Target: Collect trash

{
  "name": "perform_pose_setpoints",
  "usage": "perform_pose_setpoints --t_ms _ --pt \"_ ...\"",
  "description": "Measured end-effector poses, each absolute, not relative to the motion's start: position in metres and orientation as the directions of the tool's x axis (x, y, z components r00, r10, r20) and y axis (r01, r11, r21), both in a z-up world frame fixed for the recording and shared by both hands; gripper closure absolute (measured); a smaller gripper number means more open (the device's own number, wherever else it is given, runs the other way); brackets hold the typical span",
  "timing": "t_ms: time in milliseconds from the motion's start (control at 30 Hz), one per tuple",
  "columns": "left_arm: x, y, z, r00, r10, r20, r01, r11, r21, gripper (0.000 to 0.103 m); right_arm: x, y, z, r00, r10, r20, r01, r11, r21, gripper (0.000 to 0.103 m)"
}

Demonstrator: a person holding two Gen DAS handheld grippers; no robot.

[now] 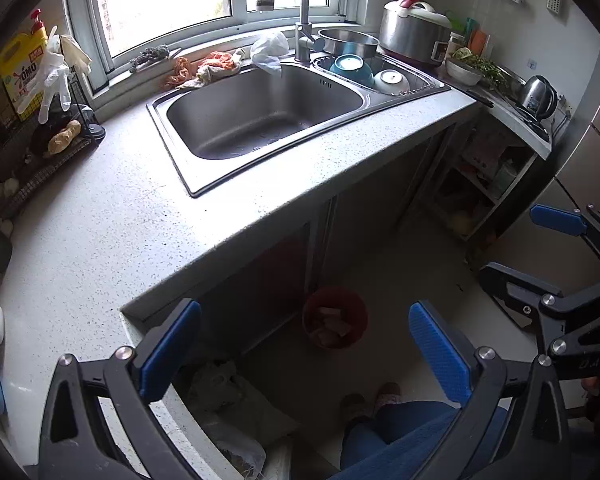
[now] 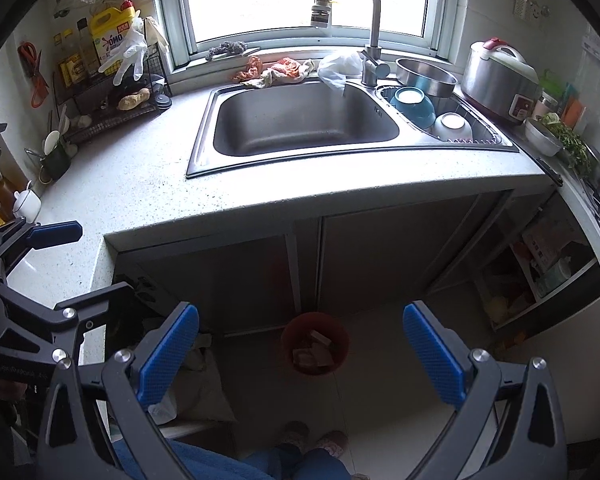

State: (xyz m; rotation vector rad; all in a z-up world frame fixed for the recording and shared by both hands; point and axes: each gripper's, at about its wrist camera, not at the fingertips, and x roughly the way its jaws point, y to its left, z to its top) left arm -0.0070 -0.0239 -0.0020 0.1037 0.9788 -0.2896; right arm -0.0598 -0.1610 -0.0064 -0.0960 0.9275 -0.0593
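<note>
Both grippers, left gripper and right gripper, are hanging wide open and empty above the red bin, ready for trash.

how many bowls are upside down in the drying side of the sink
2: a blue bowl nearer the tap, and a white bowl to its right. The steel basin behind may hide more.

The speckled bench carried an inset steel sink; a red bin stood on the floor.
</note>
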Motion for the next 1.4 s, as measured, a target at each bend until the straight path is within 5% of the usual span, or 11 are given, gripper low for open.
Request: perform_pose_setpoints --t_ms 1400 --pt "-0.017 -0.032 0.0 0.52 -0.235 -0.821 0.366 0.93 -0.034 0.0 -0.085 -0.155 -0.008 0.586 -0.142 -0.798 0.087 0.99 -0.112 0.001"
